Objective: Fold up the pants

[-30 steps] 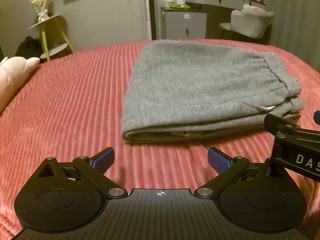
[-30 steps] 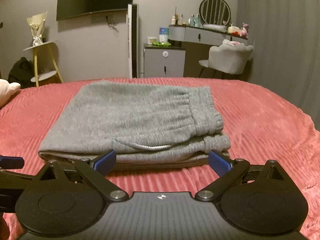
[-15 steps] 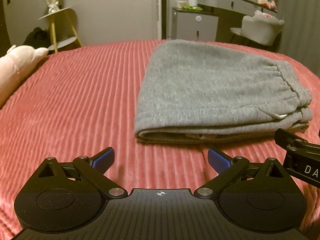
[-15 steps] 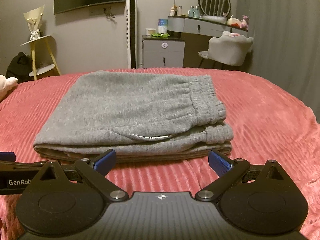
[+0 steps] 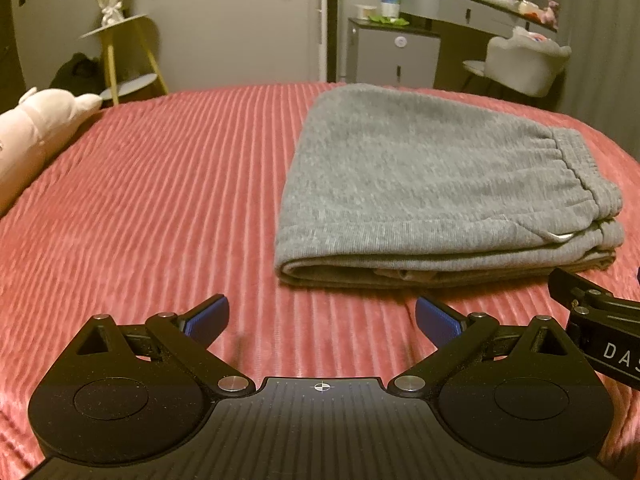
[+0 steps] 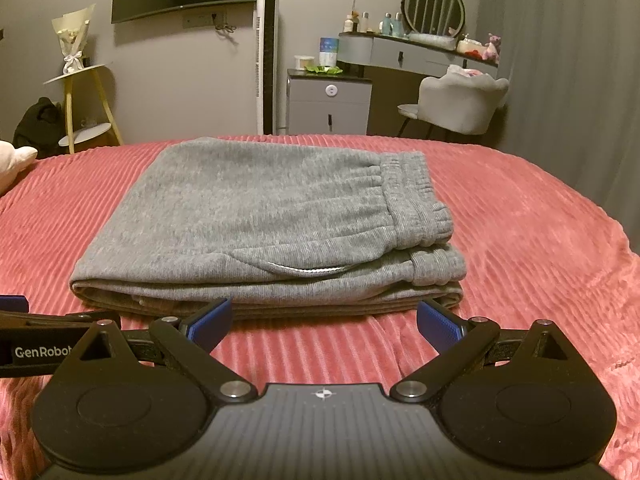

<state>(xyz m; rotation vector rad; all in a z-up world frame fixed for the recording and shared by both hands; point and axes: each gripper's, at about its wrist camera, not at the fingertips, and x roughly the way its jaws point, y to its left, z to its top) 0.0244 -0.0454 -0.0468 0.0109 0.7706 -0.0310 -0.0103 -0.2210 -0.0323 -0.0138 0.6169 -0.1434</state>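
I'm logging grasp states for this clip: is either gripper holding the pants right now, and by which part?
Nothing is held. The left gripper and right gripper are both open, short of the folded grey pants lying on the pink bedspread.

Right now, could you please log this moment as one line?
pants: folded on bed | left gripper: open, empty | right gripper: open, empty

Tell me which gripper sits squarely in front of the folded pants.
The right gripper: the grey pants fill its view centrally. The left gripper faces mostly bedspread.

Folded grey pants (image 6: 272,216) on pink bedspread (image 6: 520,240); right tongs (image 6: 324,322) spread, empty.
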